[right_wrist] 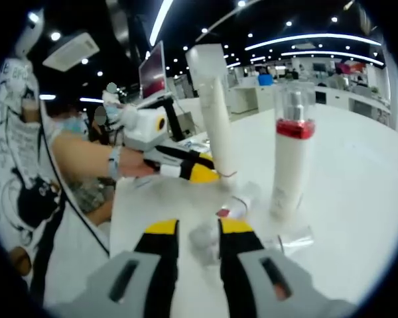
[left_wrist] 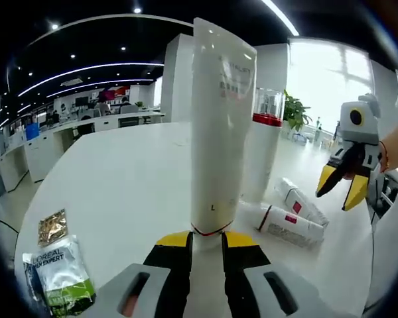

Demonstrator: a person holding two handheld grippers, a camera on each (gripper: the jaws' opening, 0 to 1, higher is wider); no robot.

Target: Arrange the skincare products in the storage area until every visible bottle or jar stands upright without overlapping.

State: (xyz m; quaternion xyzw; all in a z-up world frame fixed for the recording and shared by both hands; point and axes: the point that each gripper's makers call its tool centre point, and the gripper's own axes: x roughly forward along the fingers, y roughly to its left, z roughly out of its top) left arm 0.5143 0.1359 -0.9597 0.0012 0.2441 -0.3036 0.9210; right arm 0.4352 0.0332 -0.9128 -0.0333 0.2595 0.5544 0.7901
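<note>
Here the left gripper [left_wrist: 205, 242] has its fingers clamped on the white tube [left_wrist: 220, 126], long axis upright above the tabletop [left_wrist: 119, 185]. The right gripper [right_wrist: 198, 232], fingers parted and empty, hovers nearer the two small bottles [left_wrist: 295, 215] lying flat beside the standing pump bottle [right_wrist: 288, 159].

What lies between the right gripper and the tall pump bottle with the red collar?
In the left gripper view, two small bottles lie on their sides on the white table between the right gripper and the pump bottle.
</note>
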